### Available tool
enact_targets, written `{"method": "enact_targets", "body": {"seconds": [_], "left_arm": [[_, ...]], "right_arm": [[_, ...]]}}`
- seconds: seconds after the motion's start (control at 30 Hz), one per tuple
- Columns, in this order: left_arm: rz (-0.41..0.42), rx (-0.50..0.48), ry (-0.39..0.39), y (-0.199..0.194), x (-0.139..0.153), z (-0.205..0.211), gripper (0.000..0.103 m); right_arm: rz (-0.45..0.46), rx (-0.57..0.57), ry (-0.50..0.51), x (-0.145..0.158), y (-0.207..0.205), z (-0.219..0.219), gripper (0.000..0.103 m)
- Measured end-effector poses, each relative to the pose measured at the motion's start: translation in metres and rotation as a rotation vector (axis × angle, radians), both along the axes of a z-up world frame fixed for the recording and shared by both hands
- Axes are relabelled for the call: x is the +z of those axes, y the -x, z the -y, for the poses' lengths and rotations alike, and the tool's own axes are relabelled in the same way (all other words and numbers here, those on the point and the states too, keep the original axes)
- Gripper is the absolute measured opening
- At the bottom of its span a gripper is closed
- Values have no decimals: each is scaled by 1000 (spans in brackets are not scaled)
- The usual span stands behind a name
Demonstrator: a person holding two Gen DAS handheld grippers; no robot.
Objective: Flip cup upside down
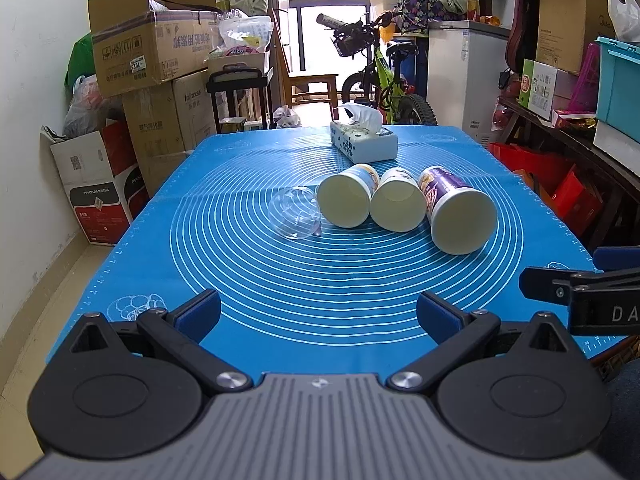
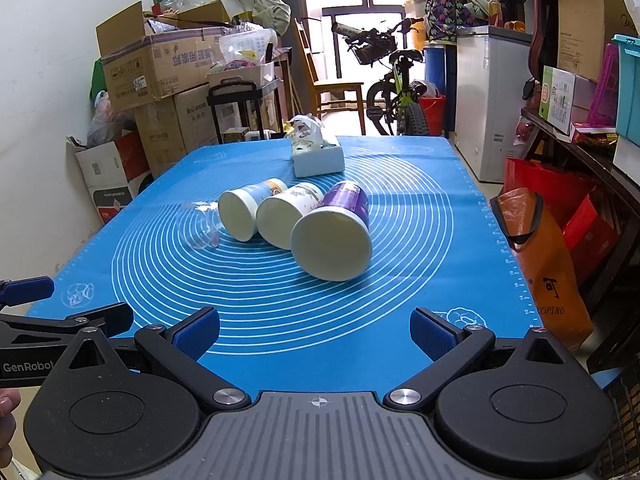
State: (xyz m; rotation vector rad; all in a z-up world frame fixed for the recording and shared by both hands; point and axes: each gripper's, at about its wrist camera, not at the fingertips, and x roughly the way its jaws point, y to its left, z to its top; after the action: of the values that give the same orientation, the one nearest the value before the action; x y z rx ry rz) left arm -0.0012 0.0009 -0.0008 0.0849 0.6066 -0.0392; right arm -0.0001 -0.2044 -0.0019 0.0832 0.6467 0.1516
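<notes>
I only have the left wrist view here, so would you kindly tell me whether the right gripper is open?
Observer: Yes, the right gripper is open, with its jaws spread wide and nothing between them.
Operator: Thank you. Is anything beside the table on that side?
Observer: An orange bag stands just beside the right edge of the blue mat.
Operator: And what does the middle cup's side look like?
Observer: The middle cup lies on its side and has a pale floral print on white.
</notes>
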Motion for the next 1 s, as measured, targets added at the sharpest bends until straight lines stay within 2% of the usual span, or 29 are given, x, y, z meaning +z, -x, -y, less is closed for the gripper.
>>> {"method": "enact_targets", "body": {"seconds": [0.2, 0.5, 0.87, 1.0], "left_arm": [[10, 6, 7, -3, -3, -2, 103], [46, -3, -32, -35, -8, -10, 103], [71, -14, -78, -112, -27, -20, 103], [54, -35, -107, -145, -40, -21, 103]], "right_arm": [[-7, 2, -3, -2, -3, 1, 100], [-4, 12, 10, -4, -26, -5, 100], [1, -5, 21, -6, -73, -10, 100], [-13, -20, 32, -12, -88, -10, 100]]}}
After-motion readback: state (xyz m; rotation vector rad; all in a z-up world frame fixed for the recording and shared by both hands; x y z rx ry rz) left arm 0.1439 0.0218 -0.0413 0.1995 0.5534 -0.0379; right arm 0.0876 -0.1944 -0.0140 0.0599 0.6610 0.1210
